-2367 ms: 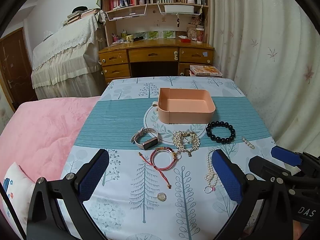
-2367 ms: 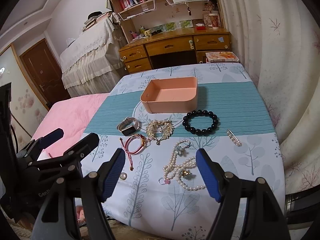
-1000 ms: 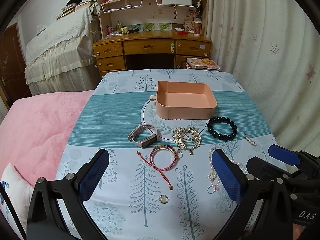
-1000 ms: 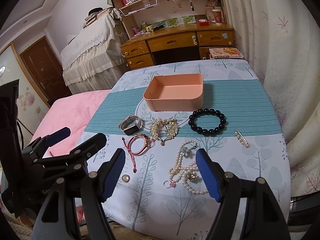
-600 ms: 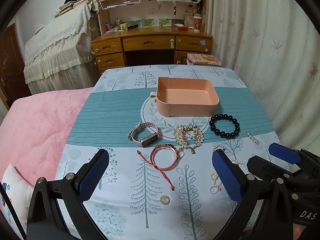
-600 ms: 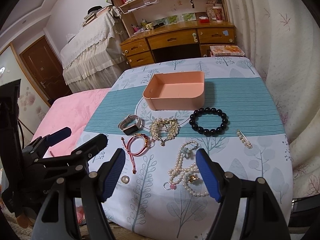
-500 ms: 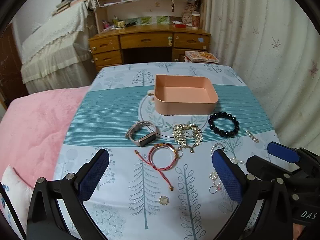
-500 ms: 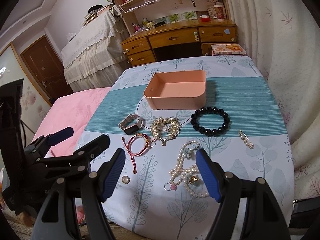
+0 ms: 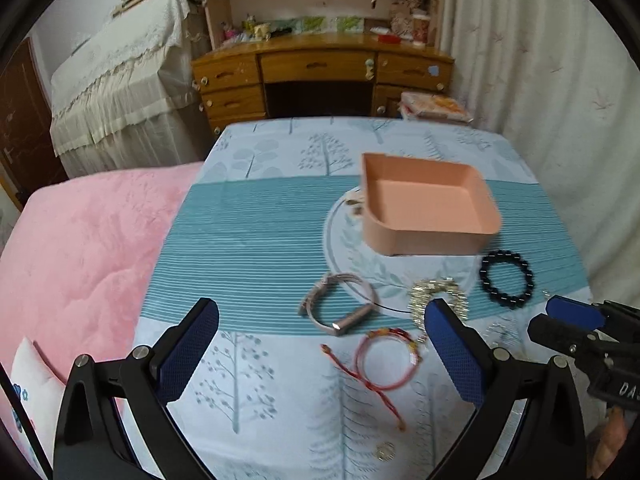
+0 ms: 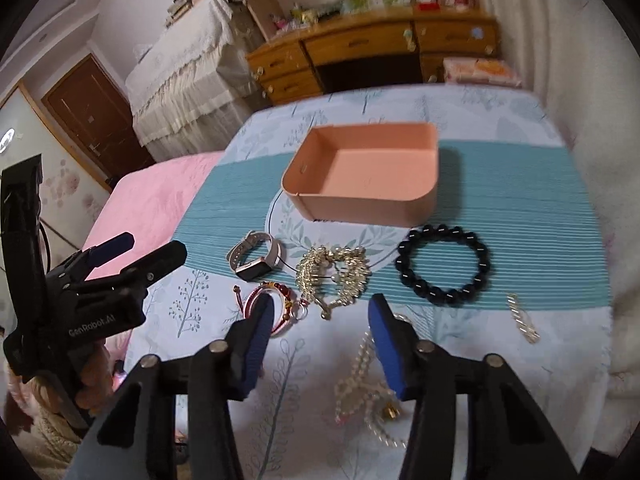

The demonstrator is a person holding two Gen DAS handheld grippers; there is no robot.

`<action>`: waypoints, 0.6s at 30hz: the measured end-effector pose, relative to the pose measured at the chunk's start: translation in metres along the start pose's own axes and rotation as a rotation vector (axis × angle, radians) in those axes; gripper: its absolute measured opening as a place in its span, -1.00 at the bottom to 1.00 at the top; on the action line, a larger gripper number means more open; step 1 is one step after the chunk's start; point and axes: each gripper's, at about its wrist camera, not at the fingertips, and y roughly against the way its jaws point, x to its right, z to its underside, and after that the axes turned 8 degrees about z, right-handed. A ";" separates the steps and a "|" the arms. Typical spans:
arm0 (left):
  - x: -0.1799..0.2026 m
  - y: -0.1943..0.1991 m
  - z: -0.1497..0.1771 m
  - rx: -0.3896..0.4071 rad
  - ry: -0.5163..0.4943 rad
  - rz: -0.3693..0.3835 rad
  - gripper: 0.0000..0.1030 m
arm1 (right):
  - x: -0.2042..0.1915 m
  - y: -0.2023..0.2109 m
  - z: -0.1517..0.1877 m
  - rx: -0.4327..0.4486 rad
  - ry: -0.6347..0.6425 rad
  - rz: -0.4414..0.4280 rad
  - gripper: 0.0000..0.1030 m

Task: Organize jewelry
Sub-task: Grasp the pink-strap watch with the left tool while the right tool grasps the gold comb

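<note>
The right gripper (image 10: 320, 320) hangs low over the table (image 10: 520, 208) with its jaws parted and nothing between them. Just beyond its fingertips, at 12 o'clock, lies the gold chain heap (image 10: 332, 272). The red cord bracelet (image 10: 276, 300) sits at 9 o'clock, partly behind the left finger, and the pearl necklace (image 10: 360, 380) trails under the right finger at 5 o'clock. The black bead bracelet (image 10: 442, 270) lies at 2 o'clock, the watch (image 10: 254, 258) at 10 o'clock, and the empty pink tray (image 10: 360, 172) farther off at 12 o'clock.

The left gripper (image 9: 320, 344) is spread wide and empty. The watch (image 9: 340, 304) lies between its fingertips, the red cord bracelet (image 9: 386, 360) just right of centre, and the tray (image 9: 428, 204) at 1 o'clock.
</note>
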 end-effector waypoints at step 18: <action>-0.045 -0.113 -0.023 -0.258 0.047 -0.006 0.65 | 0.006 -0.106 -0.034 -0.246 -0.072 0.113 -0.16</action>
